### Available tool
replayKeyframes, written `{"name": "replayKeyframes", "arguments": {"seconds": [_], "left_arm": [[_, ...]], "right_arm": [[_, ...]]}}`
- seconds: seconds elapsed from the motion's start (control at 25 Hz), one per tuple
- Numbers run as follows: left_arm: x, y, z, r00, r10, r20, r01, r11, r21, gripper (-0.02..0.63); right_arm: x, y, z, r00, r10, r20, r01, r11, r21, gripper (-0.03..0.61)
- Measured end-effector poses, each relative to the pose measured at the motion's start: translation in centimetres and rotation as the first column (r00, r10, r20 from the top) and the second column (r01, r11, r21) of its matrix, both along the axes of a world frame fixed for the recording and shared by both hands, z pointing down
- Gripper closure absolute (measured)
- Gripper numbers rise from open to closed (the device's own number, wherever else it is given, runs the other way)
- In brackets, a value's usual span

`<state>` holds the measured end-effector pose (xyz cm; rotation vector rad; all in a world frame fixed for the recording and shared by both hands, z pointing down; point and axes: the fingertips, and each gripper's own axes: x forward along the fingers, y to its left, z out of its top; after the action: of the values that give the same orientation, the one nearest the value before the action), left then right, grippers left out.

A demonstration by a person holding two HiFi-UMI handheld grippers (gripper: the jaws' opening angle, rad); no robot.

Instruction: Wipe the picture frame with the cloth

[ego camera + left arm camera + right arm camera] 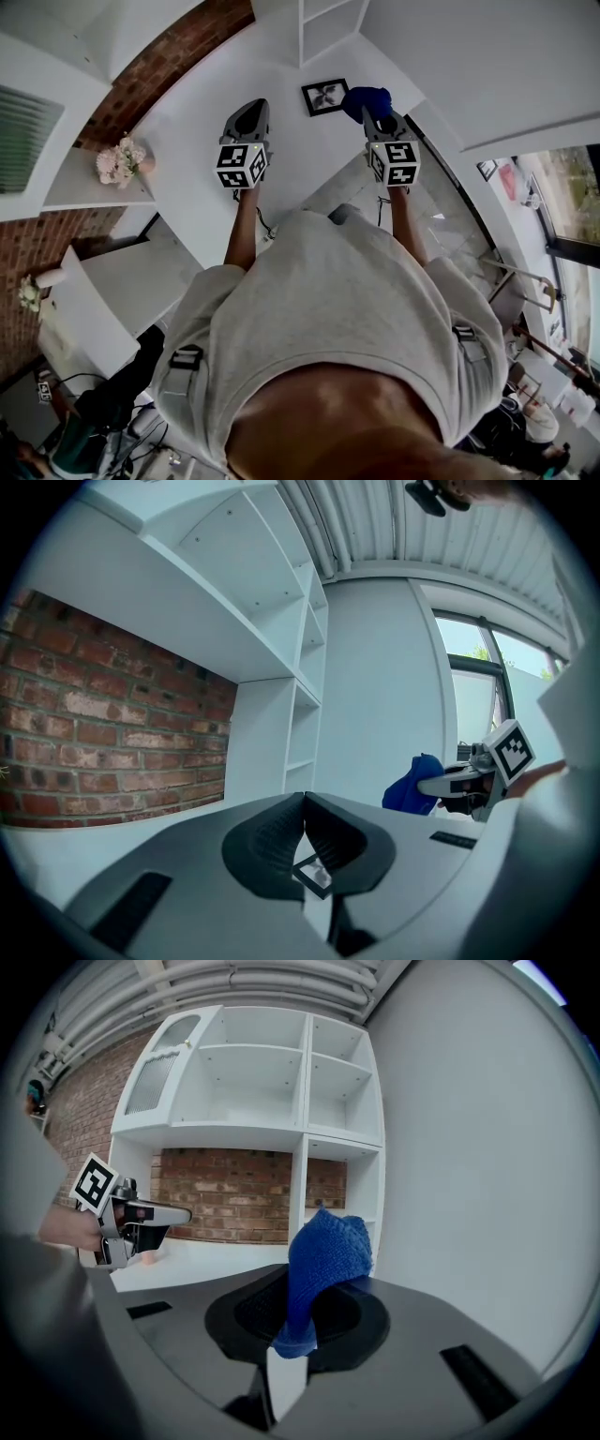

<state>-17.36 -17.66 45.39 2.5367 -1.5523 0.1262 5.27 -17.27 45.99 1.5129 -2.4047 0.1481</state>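
2 grippers poised: the right gripper pinches the cloth at 3 o'clock of the picture frame, ready for wiping; the left gripper is closed, empty, perhaps to steady it.

Bright, even daylight from a window, soft shadows, strong fisheye bending and dark vignetted corners in both gripper views

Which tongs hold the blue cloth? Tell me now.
The right tongs: the blue cloth is pinched between them and sticks up. The left tongs are closed on nothing.
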Motion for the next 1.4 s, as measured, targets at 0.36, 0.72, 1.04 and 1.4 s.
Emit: {"name": "replayKeyframes", "arguments": {"seconds": [0.36,0.72,1.04,1.4], "left_arm": [[1.4,-0.4,1.7,1.000,0.031,-0.006,-0.031,0.999,-0.044,0.598],[0.9,-2.0,4.7,1.000,-0.003,-0.021,0.000,0.994,-0.114,0.598],[1.4,-5.4,6.9,1.000,-0.004,-0.017,0.001,0.987,-0.163,0.598],[0.7,-7.6,9.4,0.999,-0.035,-0.006,0.033,0.972,-0.233,0.598]], "right_arm": [[0.6,0.6,2.0,1.000,0.010,-0.003,-0.010,0.998,-0.061,0.522],[-0.4,-2.7,4.7,1.000,-0.028,0.011,0.029,0.993,-0.113,0.522],[-3.4,-7.5,7.0,0.995,-0.097,0.036,0.101,0.983,-0.154,0.521],[-5.2,-11.1,10.0,0.987,-0.152,0.043,0.158,0.962,-0.221,0.520]]}}
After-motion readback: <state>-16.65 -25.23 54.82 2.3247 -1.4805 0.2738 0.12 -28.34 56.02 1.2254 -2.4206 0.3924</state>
